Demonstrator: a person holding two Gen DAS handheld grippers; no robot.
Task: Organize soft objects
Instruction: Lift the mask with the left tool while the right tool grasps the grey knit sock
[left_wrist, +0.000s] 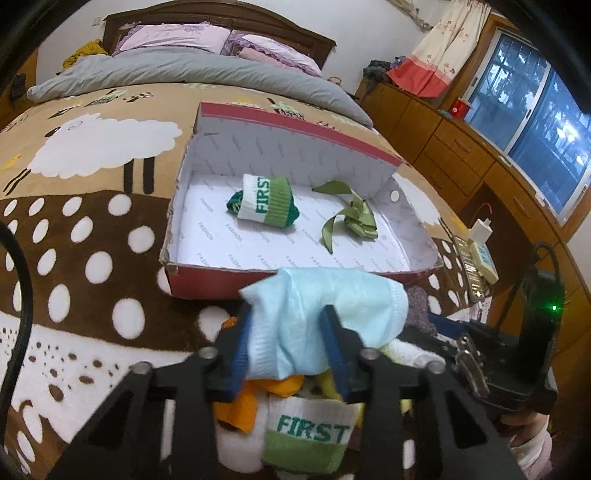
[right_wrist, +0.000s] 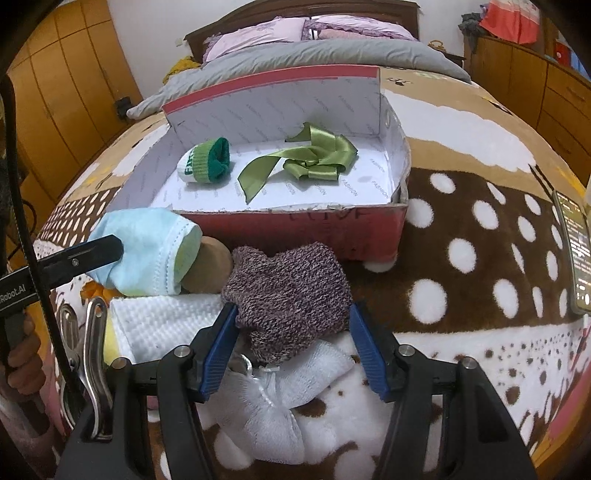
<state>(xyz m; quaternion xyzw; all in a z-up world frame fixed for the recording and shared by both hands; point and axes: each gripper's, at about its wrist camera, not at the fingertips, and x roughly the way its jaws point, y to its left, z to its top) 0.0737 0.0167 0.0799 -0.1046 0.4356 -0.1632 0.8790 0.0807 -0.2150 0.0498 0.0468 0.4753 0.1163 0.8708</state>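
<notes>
A red shoebox (left_wrist: 229, 282) (right_wrist: 295, 229) with a white lining lies open on the bed. Inside are a rolled green-and-white "FIRST" sock (left_wrist: 264, 201) (right_wrist: 205, 162) and a green ribbon bow (left_wrist: 351, 218) (right_wrist: 314, 158). My left gripper (left_wrist: 288, 321) is shut on a light blue face mask (left_wrist: 325, 314) (right_wrist: 147, 254), held just in front of the box's near wall. My right gripper (right_wrist: 291, 314) is shut on a purple-grey knitted piece (right_wrist: 291, 291) above the pile. Below lie another "FIRST" sock (left_wrist: 310, 435), orange cloth (left_wrist: 243, 402) and white cloths (right_wrist: 162, 325).
The box stands on a brown blanket (left_wrist: 92, 221) with white dots and sheep. A phone (right_wrist: 574, 251) lies at the right, with a power strip and charger (left_wrist: 480, 251). A brown round object (right_wrist: 208, 266) sits by the mask. Wooden drawers (left_wrist: 461, 147) line the right wall.
</notes>
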